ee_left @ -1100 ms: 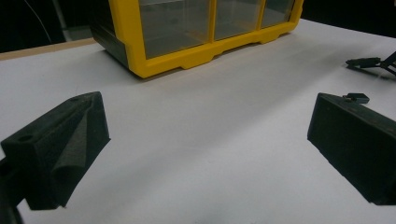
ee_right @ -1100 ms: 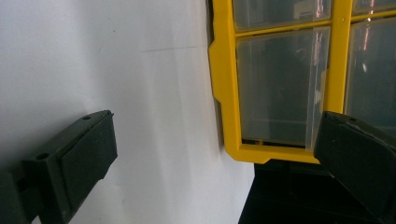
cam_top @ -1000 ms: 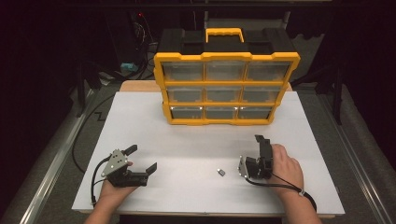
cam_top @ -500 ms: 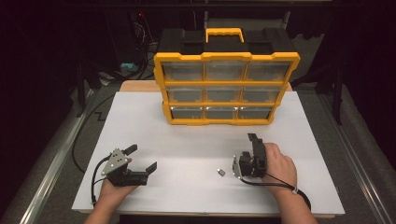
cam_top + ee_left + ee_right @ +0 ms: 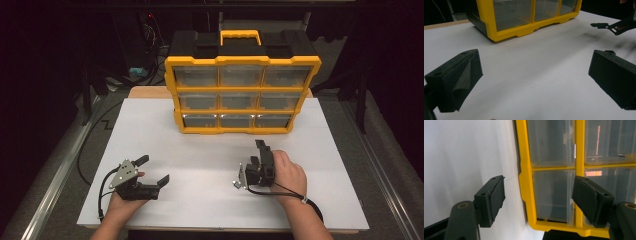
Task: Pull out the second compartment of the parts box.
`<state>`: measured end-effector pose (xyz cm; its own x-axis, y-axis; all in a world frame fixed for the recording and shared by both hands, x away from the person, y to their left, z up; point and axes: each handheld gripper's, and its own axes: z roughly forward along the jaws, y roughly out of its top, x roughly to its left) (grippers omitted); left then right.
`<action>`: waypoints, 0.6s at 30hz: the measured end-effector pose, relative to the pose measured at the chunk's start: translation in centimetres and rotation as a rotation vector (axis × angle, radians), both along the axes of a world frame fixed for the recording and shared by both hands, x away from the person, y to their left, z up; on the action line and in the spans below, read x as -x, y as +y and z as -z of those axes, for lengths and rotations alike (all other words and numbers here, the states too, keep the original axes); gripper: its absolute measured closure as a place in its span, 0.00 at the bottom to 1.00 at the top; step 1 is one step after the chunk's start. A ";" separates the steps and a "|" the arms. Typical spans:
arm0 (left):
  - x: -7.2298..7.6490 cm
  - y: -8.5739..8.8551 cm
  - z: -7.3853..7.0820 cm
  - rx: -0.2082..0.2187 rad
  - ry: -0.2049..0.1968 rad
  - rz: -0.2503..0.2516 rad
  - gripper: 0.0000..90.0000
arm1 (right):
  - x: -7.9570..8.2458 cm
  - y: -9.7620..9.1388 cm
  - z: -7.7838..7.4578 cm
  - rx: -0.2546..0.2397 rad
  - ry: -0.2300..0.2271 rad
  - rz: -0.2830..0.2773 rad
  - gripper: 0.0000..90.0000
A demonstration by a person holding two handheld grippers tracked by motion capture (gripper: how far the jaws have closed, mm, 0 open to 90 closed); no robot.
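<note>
High view shows the right hand-held gripper (image 5: 260, 159), jaws open and empty, near the yellow drawer organizer (image 5: 239, 90) on the tabletop (image 5: 200, 165); swinging carelessly, it might knock the small metal part (image 5: 237, 183) beside it.

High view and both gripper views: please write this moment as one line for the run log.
left gripper: open, empty, low over white table | right gripper: open, empty, rolled sideways, facing yellow drawer organizer | drawers: all closed

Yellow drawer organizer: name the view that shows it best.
The high view: the whole yellow drawer organizer shows there, with its handle and nine clear drawers. The left gripper view catches just its bottom corner. The right gripper view sees a few drawers close up, turned sideways.
</note>
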<state>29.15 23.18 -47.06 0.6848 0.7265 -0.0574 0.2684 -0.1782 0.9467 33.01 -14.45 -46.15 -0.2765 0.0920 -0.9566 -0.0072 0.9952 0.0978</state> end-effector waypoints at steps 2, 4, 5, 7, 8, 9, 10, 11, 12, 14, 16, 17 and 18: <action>0.0 0.0 0.0 -0.005 -0.001 0.004 0.00 | -0.1 0.2 -0.1 -0.005 -0.001 0.000 0.31; 0.1 0.1 0.0 -0.004 -0.003 0.004 0.00 | -0.3 0.5 -0.2 -0.010 -0.007 0.000 0.31; 0.1 0.1 0.0 -0.004 -0.006 0.005 0.00 | -0.4 0.7 -0.3 -0.009 -0.011 -0.007 0.32; 0.0 0.1 -0.1 0.010 -0.009 0.004 0.00 | -0.5 1.1 -0.6 -0.009 -0.015 -0.006 0.32; 0.0 0.1 -0.1 0.012 -0.009 0.003 0.00 | -0.6 1.3 -0.8 -0.015 -0.023 -0.009 0.32; 0.0 0.1 -0.1 0.007 -0.008 0.004 0.00 | -0.7 1.4 -1.0 -0.012 -0.021 -0.013 0.32; 0.0 0.1 -0.1 0.007 -0.008 0.004 0.00 | -0.9 1.6 -1.1 -0.018 -0.032 -0.019 0.33; 0.0 0.1 -0.1 0.009 -0.009 0.005 0.00 | -0.9 1.7 -1.3 -0.016 -0.034 -0.014 0.33; 0.0 0.1 -0.1 0.012 -0.011 0.005 0.00 | -1.0 1.8 -1.5 -0.021 -0.040 -0.012 0.33; 0.1 0.0 -0.1 0.010 -0.013 0.005 0.00 | -1.2 2.0 -1.9 -0.025 -0.043 -0.005 0.34; 0.1 0.0 -0.1 0.005 -0.014 0.009 0.00 | -1.4 2.1 -2.2 -0.032 -0.054 -0.004 0.34; 0.1 0.0 -0.1 0.007 -0.015 0.008 0.00 | -1.5 2.2 -2.4 -0.030 -0.057 -0.006 0.35; 0.1 0.0 -0.1 0.004 -0.015 0.010 0.00 | -1.6 2.3 -2.6 -0.030 -0.063 -0.008 0.35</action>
